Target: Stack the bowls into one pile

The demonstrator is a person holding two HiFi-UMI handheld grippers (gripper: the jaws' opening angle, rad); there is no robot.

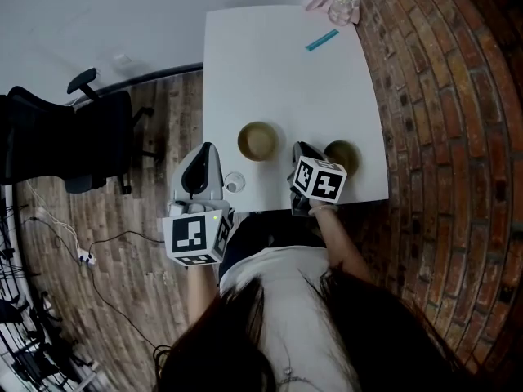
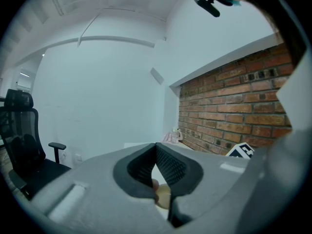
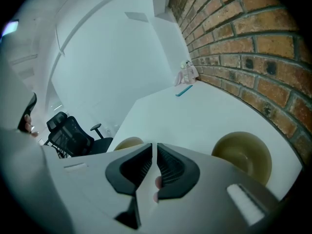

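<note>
Jaws closed on the left gripper (image 2: pixel 156 146), a slit apart on the right gripper (image 3: pixel 154 147), both empty; the latter partly hides an olive-green round bowl (image 1: pixel 347 153) on the white desk (image 1: pixel 278 72).

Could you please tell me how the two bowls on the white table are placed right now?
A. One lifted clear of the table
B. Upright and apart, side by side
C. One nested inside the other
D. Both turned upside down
B: the head view shows the tan bowl and the olive bowl both sitting open side up on the white table, with bare tabletop between them.
</note>
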